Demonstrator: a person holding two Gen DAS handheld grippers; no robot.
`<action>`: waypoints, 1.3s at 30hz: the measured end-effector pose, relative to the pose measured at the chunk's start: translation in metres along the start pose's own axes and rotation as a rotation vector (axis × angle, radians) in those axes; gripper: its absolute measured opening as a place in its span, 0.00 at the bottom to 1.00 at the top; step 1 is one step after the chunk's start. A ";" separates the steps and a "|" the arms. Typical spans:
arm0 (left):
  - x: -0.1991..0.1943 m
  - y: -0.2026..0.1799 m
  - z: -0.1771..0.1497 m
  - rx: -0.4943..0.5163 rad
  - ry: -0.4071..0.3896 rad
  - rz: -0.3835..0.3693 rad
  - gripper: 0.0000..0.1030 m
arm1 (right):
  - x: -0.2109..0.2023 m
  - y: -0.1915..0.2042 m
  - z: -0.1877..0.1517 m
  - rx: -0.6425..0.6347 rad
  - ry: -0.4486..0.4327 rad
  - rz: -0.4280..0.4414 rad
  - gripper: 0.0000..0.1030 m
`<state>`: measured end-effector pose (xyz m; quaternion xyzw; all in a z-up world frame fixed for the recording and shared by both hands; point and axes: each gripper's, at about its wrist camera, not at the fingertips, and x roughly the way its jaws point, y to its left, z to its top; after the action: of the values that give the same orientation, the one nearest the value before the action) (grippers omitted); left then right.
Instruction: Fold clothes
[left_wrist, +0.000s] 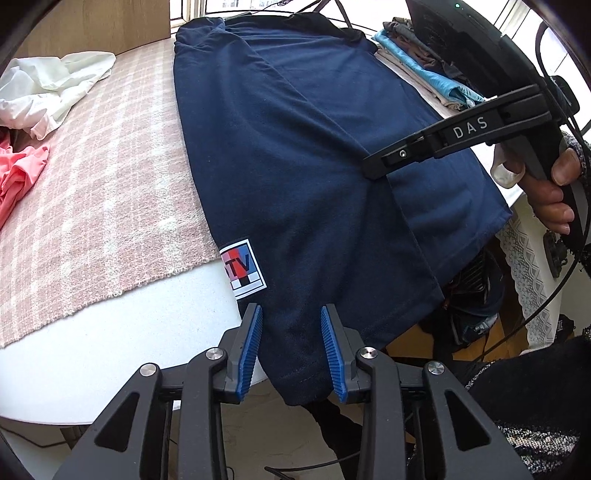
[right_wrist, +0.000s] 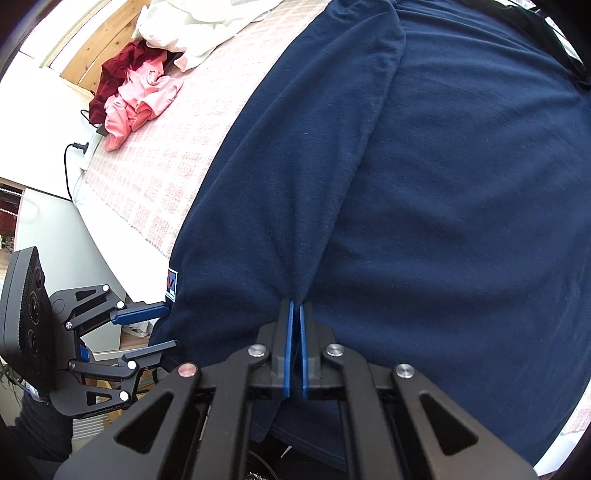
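Left cam: I'm seeing the navy shirt (left_wrist: 314, 166) lying flat on the table (left_wrist: 110, 350), hem hanging off the near edge. My left gripper (left_wrist: 291, 347) is sitting fingers apart, straddling the hem.

Right cam: my right gripper (right_wrist: 296, 314) is pinching a shirt fold, fingers clamped together on it.
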<state>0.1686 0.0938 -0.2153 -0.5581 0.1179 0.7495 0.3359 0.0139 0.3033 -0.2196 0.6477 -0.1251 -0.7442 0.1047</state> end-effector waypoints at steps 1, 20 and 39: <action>-0.001 0.001 0.000 0.001 0.002 -0.004 0.31 | 0.004 -0.001 0.000 0.001 0.005 -0.004 0.03; -0.049 0.006 -0.007 0.017 -0.050 -0.091 0.31 | -0.001 0.028 -0.048 -0.102 0.015 0.067 0.19; -0.080 -0.031 0.117 0.196 -0.163 -0.121 0.34 | -0.199 -0.130 -0.141 0.322 -0.374 -0.063 0.28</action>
<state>0.1114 0.1515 -0.0947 -0.4658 0.1290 0.7557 0.4419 0.1817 0.4824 -0.0934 0.5106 -0.2390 -0.8245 -0.0483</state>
